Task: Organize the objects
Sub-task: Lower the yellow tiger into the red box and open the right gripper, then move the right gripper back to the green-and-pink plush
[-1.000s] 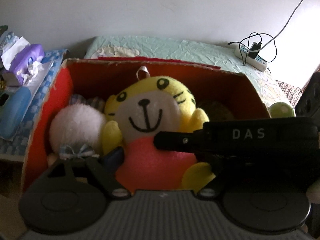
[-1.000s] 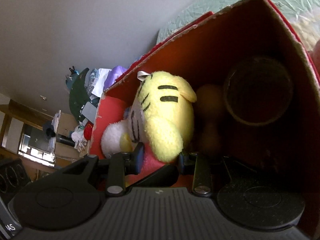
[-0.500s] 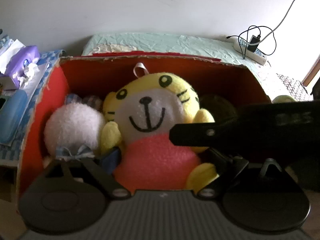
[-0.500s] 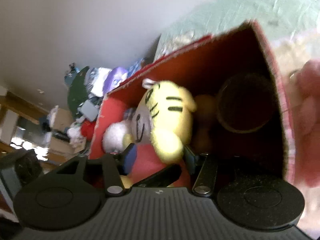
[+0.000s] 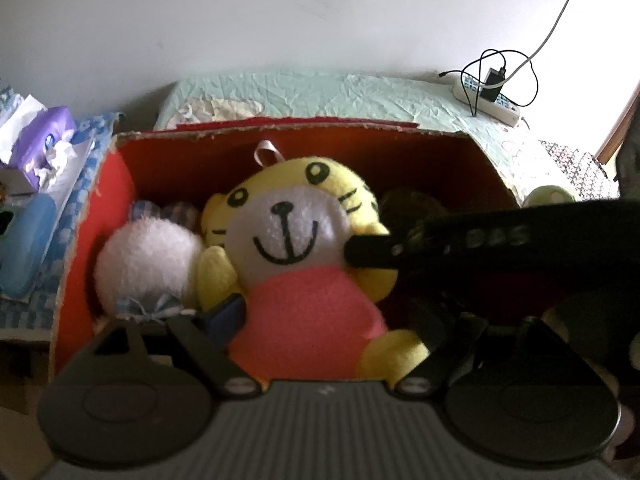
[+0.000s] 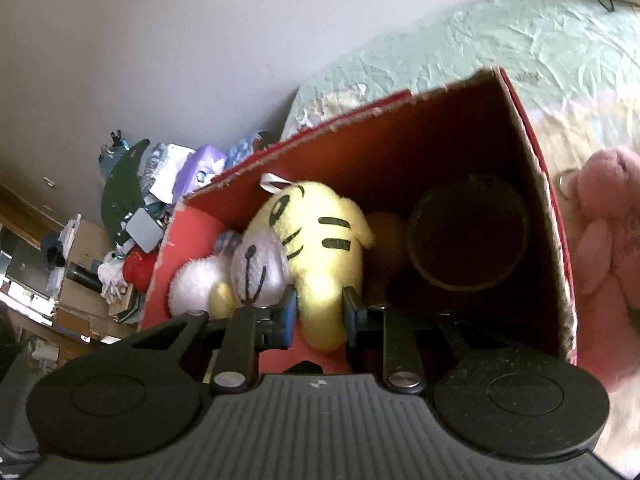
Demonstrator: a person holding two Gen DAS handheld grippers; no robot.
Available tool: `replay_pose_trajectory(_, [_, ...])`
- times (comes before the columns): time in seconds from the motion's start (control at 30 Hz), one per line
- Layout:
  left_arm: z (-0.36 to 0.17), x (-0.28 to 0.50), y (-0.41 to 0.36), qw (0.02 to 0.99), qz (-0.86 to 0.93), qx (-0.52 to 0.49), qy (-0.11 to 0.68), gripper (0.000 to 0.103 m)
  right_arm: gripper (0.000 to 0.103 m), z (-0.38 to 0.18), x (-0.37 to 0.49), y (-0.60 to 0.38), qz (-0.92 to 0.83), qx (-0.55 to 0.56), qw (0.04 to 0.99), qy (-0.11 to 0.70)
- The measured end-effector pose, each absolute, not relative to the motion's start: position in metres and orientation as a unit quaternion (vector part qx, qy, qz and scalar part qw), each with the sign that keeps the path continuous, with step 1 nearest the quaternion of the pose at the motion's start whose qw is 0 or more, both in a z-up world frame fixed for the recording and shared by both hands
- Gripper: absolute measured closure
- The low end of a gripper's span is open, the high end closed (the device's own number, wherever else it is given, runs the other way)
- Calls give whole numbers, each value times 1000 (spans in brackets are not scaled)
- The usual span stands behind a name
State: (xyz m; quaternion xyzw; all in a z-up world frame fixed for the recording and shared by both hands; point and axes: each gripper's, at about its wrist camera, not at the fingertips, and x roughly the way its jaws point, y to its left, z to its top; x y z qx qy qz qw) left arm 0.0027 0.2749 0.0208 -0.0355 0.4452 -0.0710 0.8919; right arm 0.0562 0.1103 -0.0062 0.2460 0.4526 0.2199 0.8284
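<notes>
A yellow tiger plush in a pink shirt sits upright in the red cardboard box. My left gripper reaches in from the front. Its jaws are closing with the plush's pink body between them, and a gap still shows at the right finger. In the right wrist view, my right gripper is shut, its blue pads pinching the tiger plush by a yellow arm. Its black housing crosses the left wrist view from the right. A white fluffy ball lies beside the plush.
A dark round object sits deep in the box's right corner. A pink plush lies outside the box wall on the mint bedcover. A power strip with cables lies at the back right, and tissue packs are stacked at the left.
My right gripper's pads stood apart around the plush's arm and have now closed on it. The pink plush outside the box has come further into view. The left gripper has barely moved.
</notes>
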Motion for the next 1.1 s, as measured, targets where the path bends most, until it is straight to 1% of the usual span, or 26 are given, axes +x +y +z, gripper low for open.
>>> replay_pose_trajectory(0.13, [17, 5, 275, 888, -56, -34, 455, 15, 70, 2, 50, 103, 219, 248, 835, 439])
replay_pose_trajectory(0.27, [17, 8, 277, 886, -49, -37, 459, 15, 66, 11, 42, 96, 218, 248, 842, 426])
replay_pose_trajectory(0.8, [35, 1, 260, 894, -21, 6, 447, 13, 66, 34, 4, 84, 160, 165, 901, 368])
replay_pose_trajectory(0.83, [37, 0, 258, 896, -21, 8, 443, 11, 65, 34, 3, 82, 159, 164, 900, 371])
replay_pose_trajectory(1.1, [45, -4, 236, 901, -9, 41, 432, 10, 64, 39, -12, 59, 158, 174, 901, 365])
